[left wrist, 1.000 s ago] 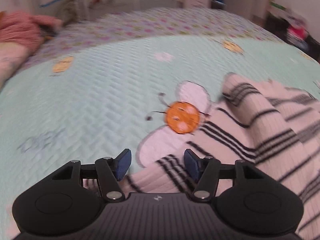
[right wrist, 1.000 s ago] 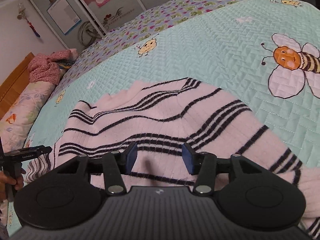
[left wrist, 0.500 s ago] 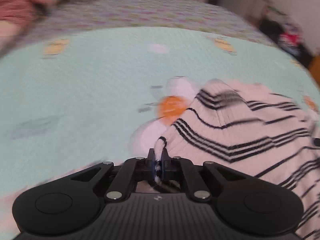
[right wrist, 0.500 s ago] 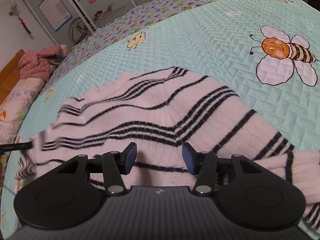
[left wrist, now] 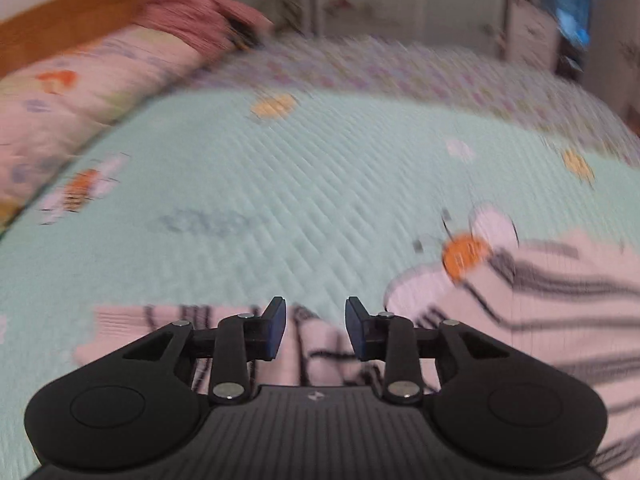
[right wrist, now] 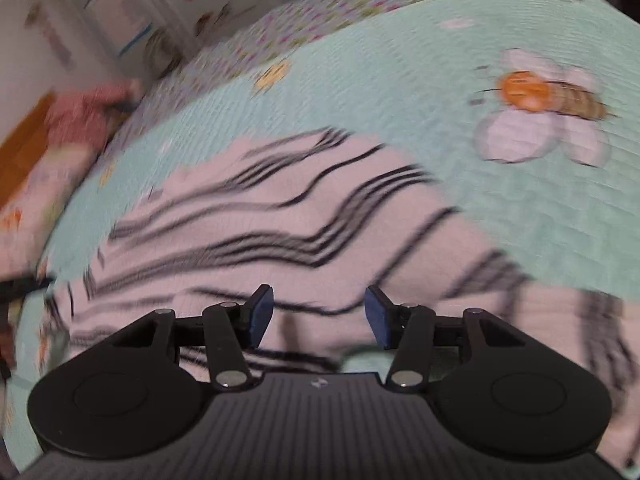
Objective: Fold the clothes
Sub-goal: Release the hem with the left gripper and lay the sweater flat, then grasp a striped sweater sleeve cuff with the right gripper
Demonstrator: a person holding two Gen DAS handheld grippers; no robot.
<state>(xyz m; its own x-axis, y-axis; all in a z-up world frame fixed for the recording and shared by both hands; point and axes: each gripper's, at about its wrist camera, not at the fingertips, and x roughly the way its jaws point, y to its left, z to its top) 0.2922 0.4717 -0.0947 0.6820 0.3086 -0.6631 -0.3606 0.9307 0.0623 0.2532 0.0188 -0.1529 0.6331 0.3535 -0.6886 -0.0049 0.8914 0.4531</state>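
A pale pink sweater with thin black stripes (right wrist: 280, 220) lies spread on the mint green quilt (right wrist: 420, 60). In the left wrist view, part of the sweater (left wrist: 560, 300) fills the lower right, and a fold of it (left wrist: 316, 340) lies under and between the fingers. My left gripper (left wrist: 316, 312) hangs just above that fold with its jaws opening; the pads do not press on the cloth. My right gripper (right wrist: 318, 306) hovers open over the sweater's near part, nothing pinched between its blue pads (right wrist: 376, 312). Both views are blurred.
An orange bee is printed on the quilt (left wrist: 464, 256) beside the sweater. A floral pillow (left wrist: 68, 96) and a pink knitted garment (left wrist: 192, 16) lie along the wooden headboard (left wrist: 60, 24). Cupboards (right wrist: 132, 12) stand beyond the bed.
The left gripper was open, then pinched a sweater edge and lifted it, and has now let it go and swung left. The right gripper stayed open and drifted over the sweater.
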